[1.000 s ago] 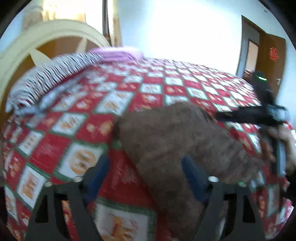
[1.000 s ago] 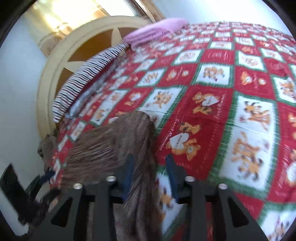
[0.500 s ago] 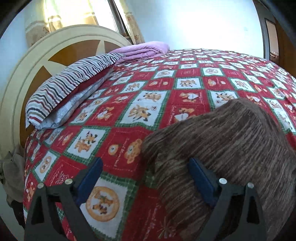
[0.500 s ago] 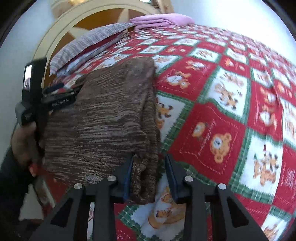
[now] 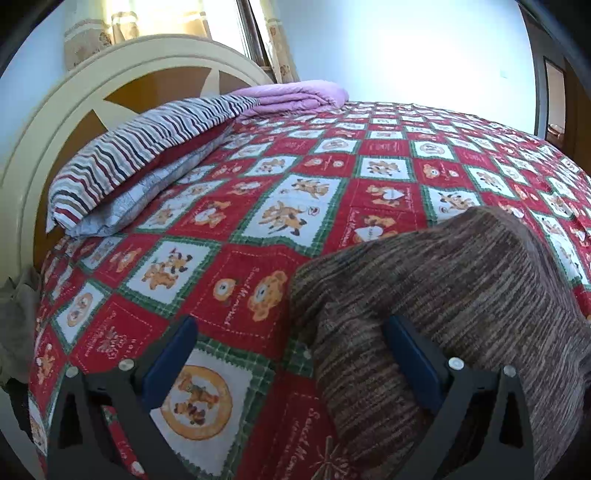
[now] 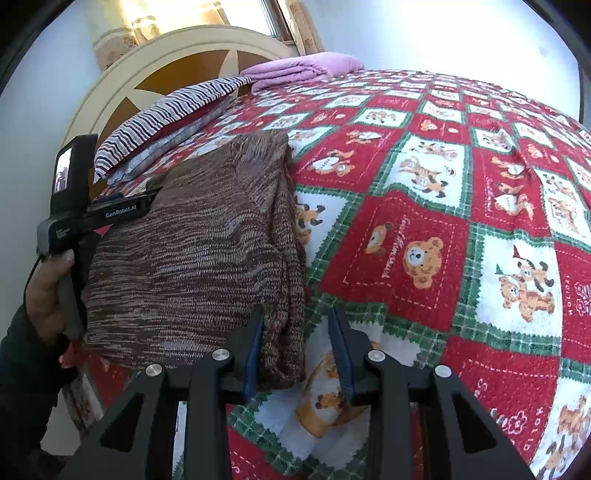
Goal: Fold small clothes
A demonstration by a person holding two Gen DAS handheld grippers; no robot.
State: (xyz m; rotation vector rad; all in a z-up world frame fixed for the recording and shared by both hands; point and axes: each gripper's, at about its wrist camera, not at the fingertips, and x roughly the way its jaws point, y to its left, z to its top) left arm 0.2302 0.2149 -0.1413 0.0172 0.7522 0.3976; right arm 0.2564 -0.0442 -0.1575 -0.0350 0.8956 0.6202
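Left gripper [image 5: 288, 354]: black cut-out frame, blue pads [image 5: 168, 363], silver screws. Right gripper [image 6: 295, 354]: same build. Left unit at 9 o'clock in right wrist view: white lettering, small lit screen, dark sleeve [image 6: 22, 373].

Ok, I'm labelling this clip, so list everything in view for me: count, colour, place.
sweater: one, brown knit, folded, on the bedspread near the bed's edge
bedspread: one, red, white and green with bears, covering the bed
striped bedding: one, white with dark stripes, by the headboard
purple blanket: one, folded, at the far end
headboard: one, cream and brown, behind the bedding
curtain: pale, patterned, above the headboard
door: brown, far right
left claw: black with blue pads, wide open at the sweater's edge
right claw: black, blue pads, around the sweater's fold
hand: one, gripping the left claw's handle
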